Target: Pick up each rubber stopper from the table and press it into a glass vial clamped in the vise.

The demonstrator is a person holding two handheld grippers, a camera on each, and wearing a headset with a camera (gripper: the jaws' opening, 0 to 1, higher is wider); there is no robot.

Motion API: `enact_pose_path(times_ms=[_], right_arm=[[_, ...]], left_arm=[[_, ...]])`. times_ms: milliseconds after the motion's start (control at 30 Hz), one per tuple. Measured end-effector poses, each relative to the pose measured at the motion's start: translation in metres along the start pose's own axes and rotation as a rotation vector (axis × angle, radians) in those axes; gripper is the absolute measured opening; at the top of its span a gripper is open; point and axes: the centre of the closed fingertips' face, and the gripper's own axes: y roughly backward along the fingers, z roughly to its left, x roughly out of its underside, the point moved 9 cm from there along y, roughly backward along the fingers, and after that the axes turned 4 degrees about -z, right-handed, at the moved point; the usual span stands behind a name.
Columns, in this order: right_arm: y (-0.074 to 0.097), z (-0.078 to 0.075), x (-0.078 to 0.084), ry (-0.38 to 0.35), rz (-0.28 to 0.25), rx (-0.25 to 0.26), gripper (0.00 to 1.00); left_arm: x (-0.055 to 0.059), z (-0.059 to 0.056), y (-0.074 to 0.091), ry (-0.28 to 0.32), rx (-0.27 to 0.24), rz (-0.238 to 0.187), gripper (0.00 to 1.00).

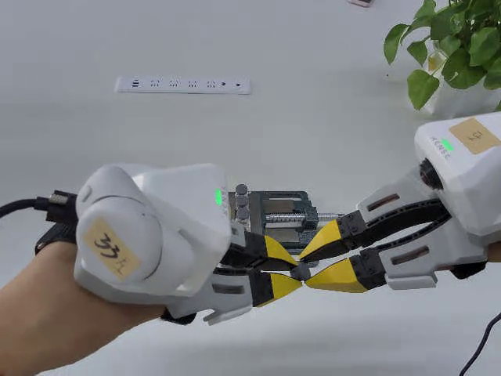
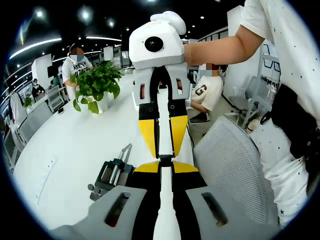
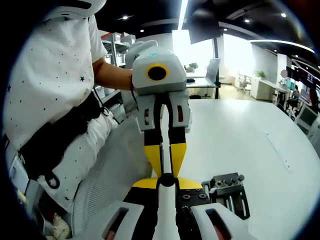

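A small dark rubber stopper point(image 1: 300, 272) hangs above the table, pinched where the two grippers meet tip to tip. My left gripper point(image 1: 298, 272) comes in from the left and my right gripper point(image 1: 306, 271) from the right; both sets of yellow jaws are closed onto the stopper. In the right gripper view the stopper point(image 3: 167, 180) sits at my right gripper's point(image 3: 167, 184) tips, with the left gripper point(image 3: 167, 173) pointing down at it. Just behind the tips stands the dark vise point(image 1: 286, 211), with grey-capped glass vials point(image 1: 242, 202) at its left end.
A white power strip point(image 1: 182, 84) lies at the back of the white table. A potted green plant point(image 1: 458, 47) stands at the back right. A black cable point(image 1: 479, 348) crosses the near right corner. People sit and stand around the table's far side.
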Motion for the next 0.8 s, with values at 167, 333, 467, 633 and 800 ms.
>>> enact_pose_path(times_ms=[167, 333, 467, 633, 800], right_arm=[[0.0016, -0.0013, 0.0006, 0.006, 0.000, 0.002, 0.07], [0.0022, -0.0017, 0.0002, 0.019, -0.006, 0.002, 0.06], [0.0020, -0.0030, -0.0010, 0.019, -0.009, 0.009, 0.06], [0.0010, -0.0037, -0.0011, 0.012, -0.003, 0.011, 0.05], [-0.0011, -0.0048, -0.0009, 0.006, 0.009, 0.011, 0.05]], left_arm=[[-0.0009, 0.0000, 0.0007, 0.016, 0.004, -0.004, 0.03], [-0.0006, 0.0008, 0.0026, 0.035, 0.013, -0.017, 0.03], [-0.0017, 0.0009, 0.0031, 0.037, 0.009, -0.023, 0.03], [-0.0003, 0.0000, 0.0027, 0.043, 0.005, -0.032, 0.04], [0.0028, 0.0000, 0.0027, 0.053, -0.003, -0.040, 0.04]])
